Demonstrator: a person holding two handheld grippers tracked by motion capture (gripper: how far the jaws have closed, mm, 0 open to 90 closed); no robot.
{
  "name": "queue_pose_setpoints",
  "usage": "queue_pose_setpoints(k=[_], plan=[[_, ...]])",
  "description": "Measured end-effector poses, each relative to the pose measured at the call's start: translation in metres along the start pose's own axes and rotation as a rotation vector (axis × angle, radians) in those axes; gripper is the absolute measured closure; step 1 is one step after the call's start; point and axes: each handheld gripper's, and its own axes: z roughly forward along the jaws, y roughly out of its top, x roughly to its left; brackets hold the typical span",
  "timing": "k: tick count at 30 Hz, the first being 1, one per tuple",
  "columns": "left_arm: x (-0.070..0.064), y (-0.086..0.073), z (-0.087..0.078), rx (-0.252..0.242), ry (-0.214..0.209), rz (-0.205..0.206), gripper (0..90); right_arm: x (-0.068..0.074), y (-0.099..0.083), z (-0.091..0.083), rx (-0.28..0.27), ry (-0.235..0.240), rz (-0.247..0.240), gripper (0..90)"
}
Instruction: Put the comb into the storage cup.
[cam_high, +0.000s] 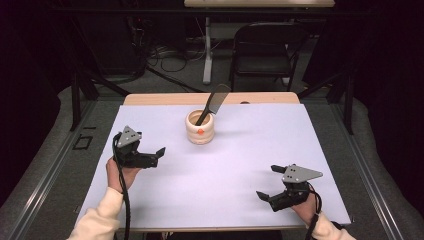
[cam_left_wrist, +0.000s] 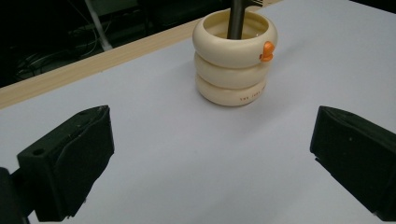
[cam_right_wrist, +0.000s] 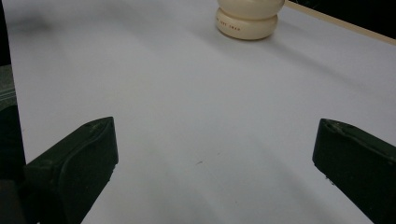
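A cream ringed holder (cam_high: 200, 129) with a dark spatula (cam_high: 214, 102) leaning in it stands toward the table's far edge, well beyond the left gripper (cam_high: 156, 156) and right gripper (cam_high: 270, 181), both with jaws apart, bare white tabletop (cam_high: 240, 150) between.

Holder (cam_high: 200, 131) stands on the surface (cam_high: 240, 170) toward the far edge, centre; knife (cam_high: 214, 102) stands in it, leaning right. Left tongs (cam_high: 159, 157) near-left of holder, right tongs (cam_high: 269, 181) near-right.
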Motion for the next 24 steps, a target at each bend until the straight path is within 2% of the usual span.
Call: queue_pose_setpoints(k=[24], plan=[[-0.013,-0.036,-0.025,-0.005,0.034,-0.017,0.0,0.000,0.000,0.001,0.003,-0.003,0.002,0.0]])
